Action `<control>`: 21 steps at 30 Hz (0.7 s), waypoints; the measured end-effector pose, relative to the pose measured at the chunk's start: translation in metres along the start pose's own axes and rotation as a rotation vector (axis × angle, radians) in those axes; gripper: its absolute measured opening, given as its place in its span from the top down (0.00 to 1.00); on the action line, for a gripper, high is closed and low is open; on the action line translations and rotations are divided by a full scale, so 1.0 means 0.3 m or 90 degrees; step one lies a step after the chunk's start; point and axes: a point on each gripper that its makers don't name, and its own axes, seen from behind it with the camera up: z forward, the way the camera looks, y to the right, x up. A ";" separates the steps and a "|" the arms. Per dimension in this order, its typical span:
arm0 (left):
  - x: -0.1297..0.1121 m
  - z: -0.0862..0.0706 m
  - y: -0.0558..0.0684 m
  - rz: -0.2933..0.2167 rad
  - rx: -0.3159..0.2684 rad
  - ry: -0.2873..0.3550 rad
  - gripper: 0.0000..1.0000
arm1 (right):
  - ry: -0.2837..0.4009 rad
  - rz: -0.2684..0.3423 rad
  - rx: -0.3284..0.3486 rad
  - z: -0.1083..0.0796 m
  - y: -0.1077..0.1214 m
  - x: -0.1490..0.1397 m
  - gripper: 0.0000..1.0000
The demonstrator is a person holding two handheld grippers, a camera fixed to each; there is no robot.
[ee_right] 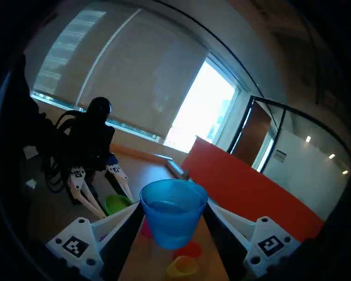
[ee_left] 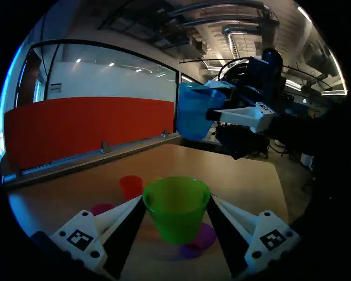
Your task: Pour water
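left tongs (ee_left: pixel 175 200): grip 1 green cup (ee_left: pixel 177 216) | right tongs (ee_right: pixel 174 203): grip 1 blue cup (ee_right: pixel 173 225)

The left hand-held gripper (ee_left: pixel 175 199) and right hand-held gripper (ee_right: pixel 173 203) each had white fingers (ee_left: pixel 110 220) lined black inside, square black-and-white tags (ee_left: pixel 79 239) and small screws (ee_left: pixel 85 214); dark cables (ee_right: pixel 54 173) looped behind.
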 end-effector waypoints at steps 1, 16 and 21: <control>-0.001 0.002 0.002 0.000 -0.001 0.000 0.13 | -0.002 -0.004 0.001 0.002 0.000 -0.001 0.11; 0.002 0.013 0.007 0.012 -0.004 0.007 0.13 | -0.019 -0.050 0.012 0.028 -0.001 0.001 0.11; 0.004 0.017 0.008 0.013 -0.005 0.007 0.13 | -0.026 -0.064 0.014 0.035 0.007 -0.001 0.11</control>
